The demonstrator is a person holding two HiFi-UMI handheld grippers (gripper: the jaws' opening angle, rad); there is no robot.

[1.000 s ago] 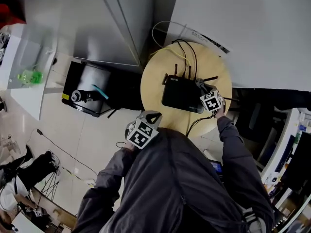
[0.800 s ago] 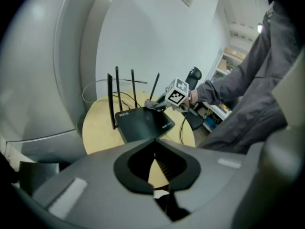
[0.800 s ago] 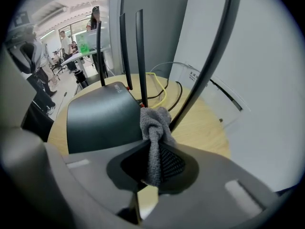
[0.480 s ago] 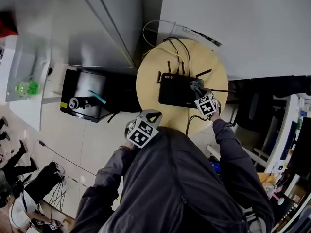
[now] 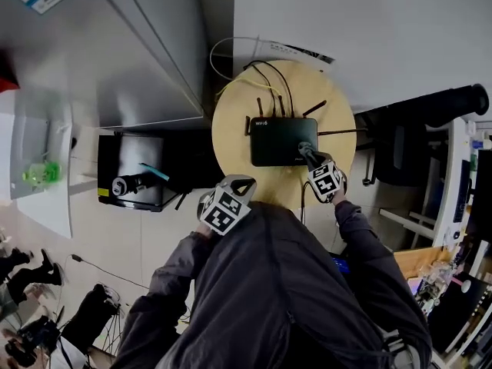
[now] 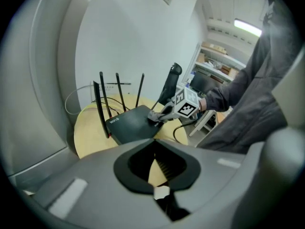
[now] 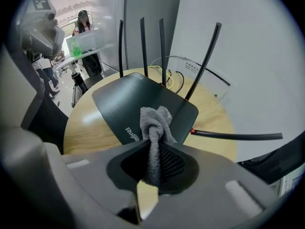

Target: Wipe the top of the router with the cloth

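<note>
So, right gripper (image 7: 153, 171): clamped on the cloth (image 7: 155, 123), which sticks up and out from between the jaws in a grey wad. From the head view the gripper (image 5: 308, 154) reaches in from the person's right.
Cloth spot: the bunched end sits on the router (image 7: 143, 104), right at its near right corner seen from the head view (image 5: 305, 149). From the left gripper view you can see the wad (image 6: 155, 116) touching the black top.
Left gripper (image 6: 159, 165): jaws pulled together, just a sliver of table showing between them, nothing in there. It's held back by the person's left side (image 5: 225, 206), off the near edge of the table, well apart from the router.
Router: flat black box (image 5: 283, 141), roughly mid-table, logo on the near edge. Its antennas (image 7: 143, 46) mostly stand up at the back; one lies out flat to the right (image 7: 238, 136).
Table: round, light wood (image 5: 234, 141), router (image 6: 133, 123) on it.
Cables (image 5: 269, 71): black and yellow ones loop off the router's back, toward the wall.
Floor stuff: a black box (image 5: 131, 179) left of the table, can't tell what it is.
</note>
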